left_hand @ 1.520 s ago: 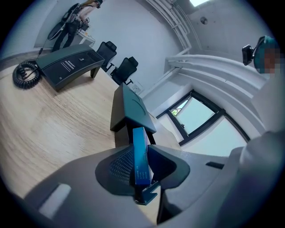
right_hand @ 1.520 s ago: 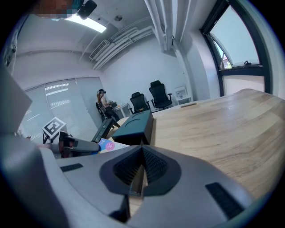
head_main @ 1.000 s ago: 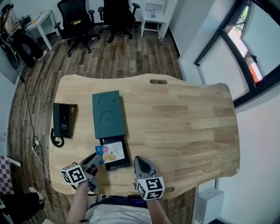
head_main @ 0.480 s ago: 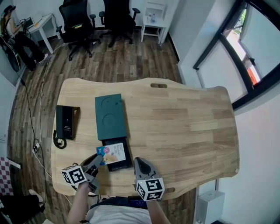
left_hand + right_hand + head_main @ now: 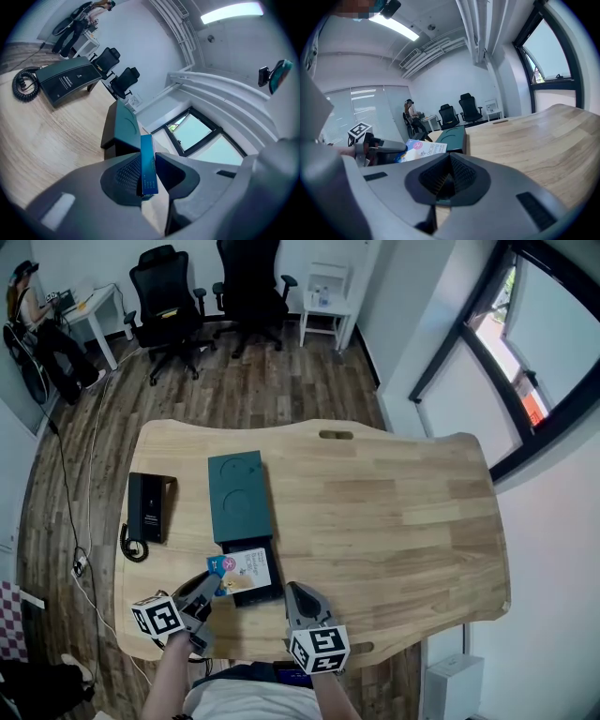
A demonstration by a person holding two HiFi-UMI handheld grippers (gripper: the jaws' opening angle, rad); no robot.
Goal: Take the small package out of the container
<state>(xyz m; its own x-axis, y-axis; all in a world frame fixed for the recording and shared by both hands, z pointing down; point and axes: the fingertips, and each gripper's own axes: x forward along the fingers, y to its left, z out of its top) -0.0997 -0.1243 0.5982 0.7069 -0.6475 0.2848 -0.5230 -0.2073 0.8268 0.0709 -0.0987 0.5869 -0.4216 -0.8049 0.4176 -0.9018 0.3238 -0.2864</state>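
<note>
The small package [image 5: 243, 569], pale with a blue edge and a pink dot, is held tilted over the open black container [image 5: 269, 590] near the table's front edge. My left gripper [image 5: 212, 584] is shut on the package's left edge. In the left gripper view the package [image 5: 148, 164] stands edge-on, pinched between the pads. My right gripper [image 5: 293, 593] hovers just right of the container, shut and empty. The right gripper view shows its jaws [image 5: 449, 176] closed, with the package [image 5: 423, 150] and the left gripper [image 5: 375, 146] off to the left.
A dark green lid [image 5: 239, 495] lies flat just behind the container. A black desk phone [image 5: 150, 506] with a coiled cord sits at the table's left. The wooden table [image 5: 394, 512] stretches right. Office chairs [image 5: 159, 282] stand beyond it.
The head view has shifted, so the table sits lower in frame. Both grippers and the package keep about the same place over the container.
</note>
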